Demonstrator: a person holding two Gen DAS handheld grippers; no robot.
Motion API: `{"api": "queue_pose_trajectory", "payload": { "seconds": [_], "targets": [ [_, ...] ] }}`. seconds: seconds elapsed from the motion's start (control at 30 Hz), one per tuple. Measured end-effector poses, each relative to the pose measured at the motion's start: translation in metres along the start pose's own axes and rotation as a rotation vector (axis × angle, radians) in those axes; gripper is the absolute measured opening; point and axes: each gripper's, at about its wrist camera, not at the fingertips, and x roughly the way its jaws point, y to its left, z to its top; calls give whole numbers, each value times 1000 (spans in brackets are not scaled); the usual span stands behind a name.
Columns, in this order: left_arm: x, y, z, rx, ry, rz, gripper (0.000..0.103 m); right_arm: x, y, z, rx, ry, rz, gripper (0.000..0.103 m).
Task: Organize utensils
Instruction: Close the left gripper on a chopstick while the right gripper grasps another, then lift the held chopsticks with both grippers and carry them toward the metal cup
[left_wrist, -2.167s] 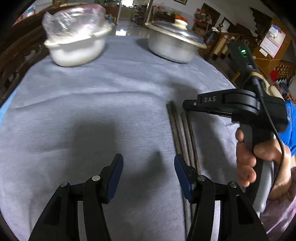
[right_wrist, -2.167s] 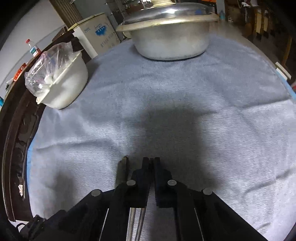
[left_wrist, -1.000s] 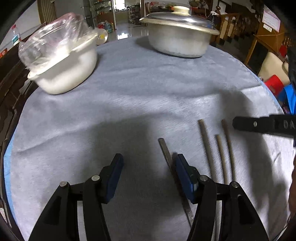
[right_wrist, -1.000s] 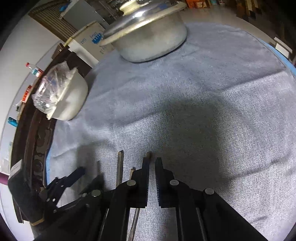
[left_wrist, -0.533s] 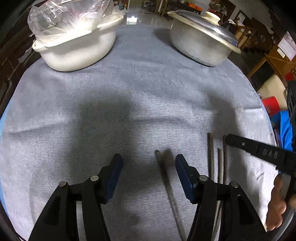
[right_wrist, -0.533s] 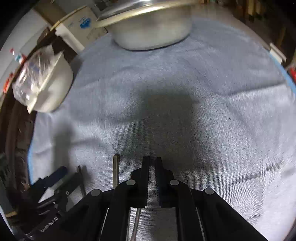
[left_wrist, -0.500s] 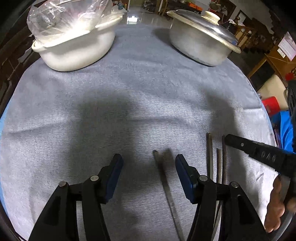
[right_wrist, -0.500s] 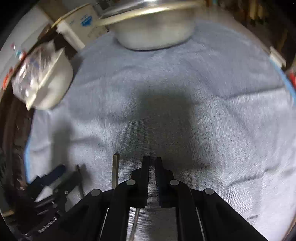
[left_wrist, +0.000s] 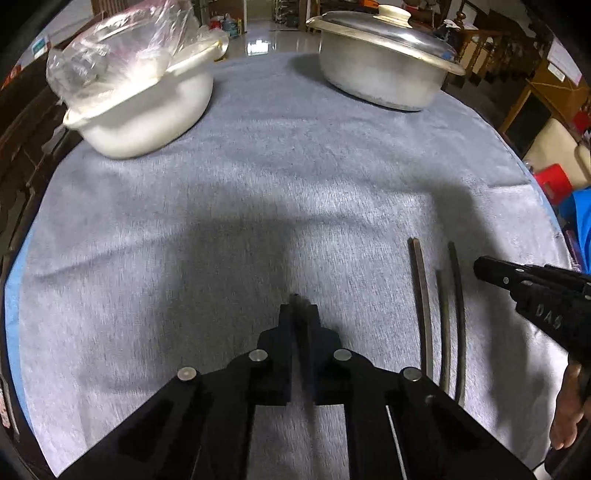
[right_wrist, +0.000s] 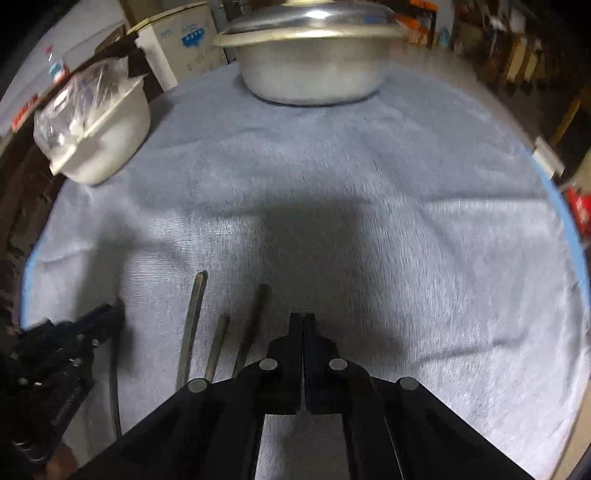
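The left hand-held gripper (left_wrist: 299, 314), wide earlier, has just closed on a thin dark chopstick (left_wrist: 295, 301); the right hand-held gripper (right_wrist: 303, 321) is closed, empty, over grey ribbed cloth (left_wrist: 258, 192).

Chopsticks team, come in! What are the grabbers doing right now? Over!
Left gripper just closed on one chopstick. Right gripper shut, empty. Three chopsticks lying side by side on the cloth. Nothing in the way.

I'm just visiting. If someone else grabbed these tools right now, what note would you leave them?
The left hand-held gripper: jaws have just closed on one chopstick, tip poking out ahead.
The right hand-held gripper: jaws have just closed, nothing between them.
The three chopsticks lie side by side on the grey cloth, tips uneven.
Done: three grouped.
Left: probably lay the fourth beside them and even up the ends.
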Motion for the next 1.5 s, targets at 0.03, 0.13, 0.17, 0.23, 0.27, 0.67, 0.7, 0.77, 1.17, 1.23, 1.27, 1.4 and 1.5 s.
{"api": "queue_pose_trajectory", "payload": {
  "seconds": [0.03,0.13,0.17,0.23,0.27,0.67,0.7,0.77,1.17,1.23,1.27,1.4,1.5],
  "targets": [
    [-2,2,-2,-5,5,-16,5,-1,-7,1,33,11,48,1],
    [-6,7,-10,0,-2,-6,5,-6,-20,4,108,13,140,4],
    [-7,7,-11,-2,1,-14,5,-5,-22,6,128,23,151,6],
    [-9,11,-12,-4,2,-27,6,-2,-20,10,135,34,173,9],
    [-10,13,-13,-5,3,-27,6,0,-15,11,128,34,161,9],
    [-15,15,-17,14,6,-30,38,28,39,31,49,47,11,16],
    [-15,15,-16,10,5,-26,37,29,42,32,46,41,-13,13],
    [-13,14,-14,12,-6,1,21,31,52,34,3,34,-54,10],
    [-60,38,-36,-82,-166,-27,5,-22,15,4,46,-202,76,6],
    [-84,44,-45,-106,-221,-22,5,-44,1,-6,69,-246,95,6],
    [-96,48,-49,-122,-246,-26,5,-56,-9,-13,81,-272,95,6],
    [-144,57,-70,-166,-370,-5,5,-112,-34,-48,123,-401,142,6],
    [-179,61,-93,-192,-467,10,5,-152,-45,-77,134,-516,143,6]
  ]
}}
